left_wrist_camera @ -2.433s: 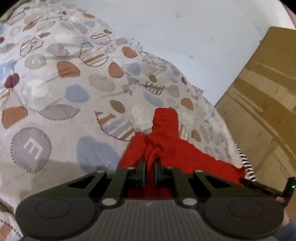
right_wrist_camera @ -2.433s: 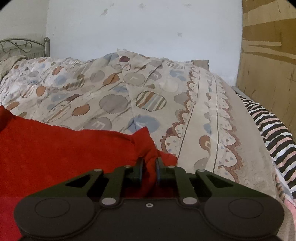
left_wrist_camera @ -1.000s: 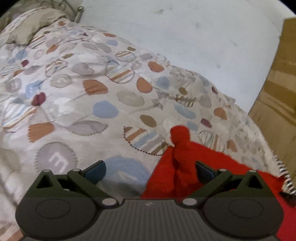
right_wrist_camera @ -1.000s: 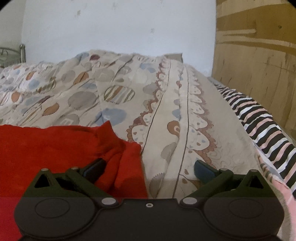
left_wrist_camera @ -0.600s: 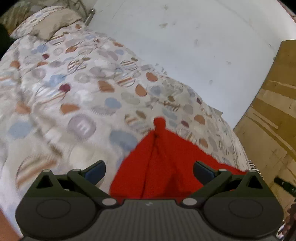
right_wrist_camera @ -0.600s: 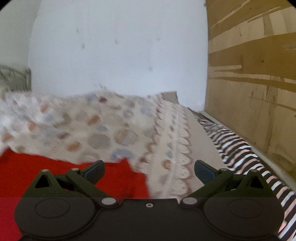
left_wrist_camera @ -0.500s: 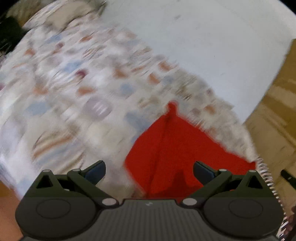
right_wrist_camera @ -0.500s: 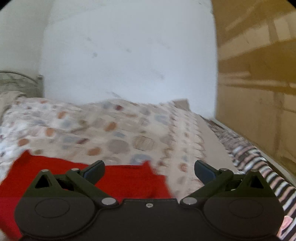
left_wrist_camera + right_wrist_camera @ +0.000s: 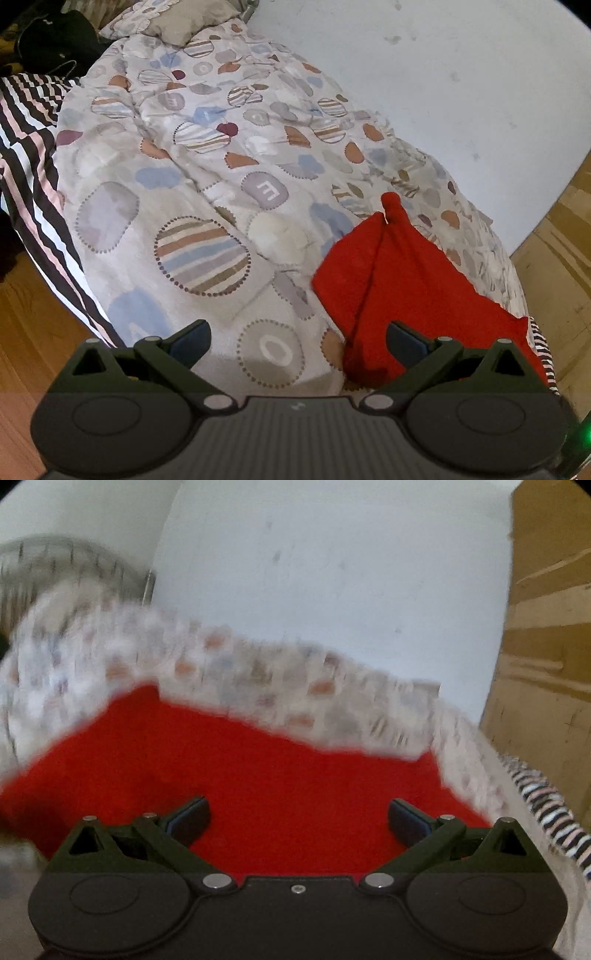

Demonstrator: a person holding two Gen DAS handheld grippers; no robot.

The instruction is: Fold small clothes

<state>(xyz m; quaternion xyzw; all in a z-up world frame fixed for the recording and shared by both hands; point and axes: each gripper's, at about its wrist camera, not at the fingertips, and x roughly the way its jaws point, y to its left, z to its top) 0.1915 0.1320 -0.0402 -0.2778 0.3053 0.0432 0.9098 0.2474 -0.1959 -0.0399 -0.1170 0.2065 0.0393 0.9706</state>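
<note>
One red garment lies spread on the bed's patterned quilt, at 4 o'clock in the left wrist view. Both the left gripper and the right gripper are released, jaws wide, grasping nothing. One pillow sits at 11 o'clock; a striped sheet hangs at 9 o'clock.

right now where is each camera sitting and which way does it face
Left wrist: on the left gripper, above the bed's near corner, looking down over the quilt, red garment to its right, striped sheet and floor at left; its open fingers show.
Right wrist: on the right gripper, low over the red garment, facing the white wall; blurred; open fingers show.
Shared: red garment, quilt, wall.
</note>
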